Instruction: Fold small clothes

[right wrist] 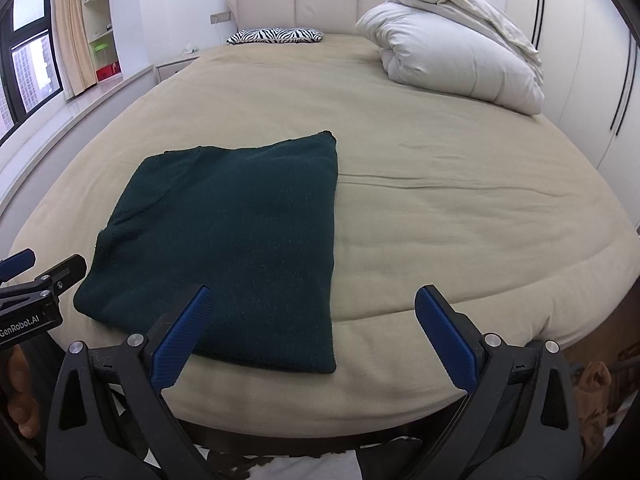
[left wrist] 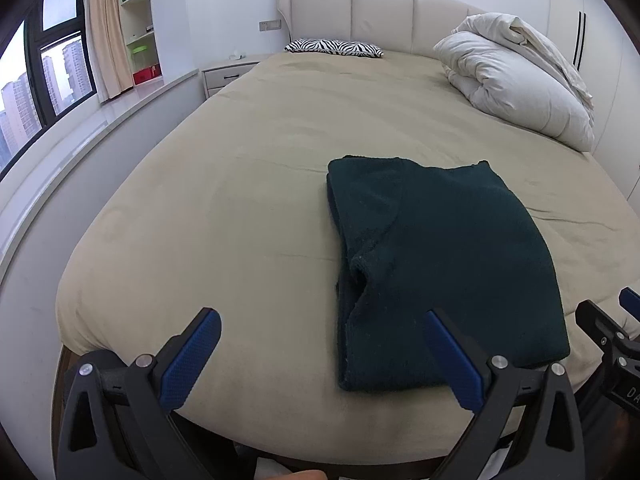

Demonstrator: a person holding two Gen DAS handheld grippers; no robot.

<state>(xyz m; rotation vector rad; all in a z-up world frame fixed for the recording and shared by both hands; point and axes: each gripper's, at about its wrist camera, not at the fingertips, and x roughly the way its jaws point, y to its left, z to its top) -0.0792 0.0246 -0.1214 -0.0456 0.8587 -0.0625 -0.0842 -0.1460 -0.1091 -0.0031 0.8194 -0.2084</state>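
Observation:
A dark green knit garment [left wrist: 440,264] lies folded flat into a rectangle near the foot of the beige bed [left wrist: 240,200]; it also shows in the right wrist view [right wrist: 240,240]. My left gripper [left wrist: 320,320] is open and empty, held above the bed's near edge, its right finger over the garment's near left corner. My right gripper [right wrist: 312,304] is open and empty, over the garment's near right corner. Each gripper shows at the edge of the other's view: the right one [left wrist: 616,320] and the left one [right wrist: 36,276].
A rolled white duvet [left wrist: 516,76] lies at the bed's far right. A zebra-print pillow [left wrist: 334,47] sits by the headboard [left wrist: 360,8]. A window ledge [left wrist: 100,128], nightstand [left wrist: 224,74] and shelves stand left; wardrobe doors [right wrist: 592,60] right.

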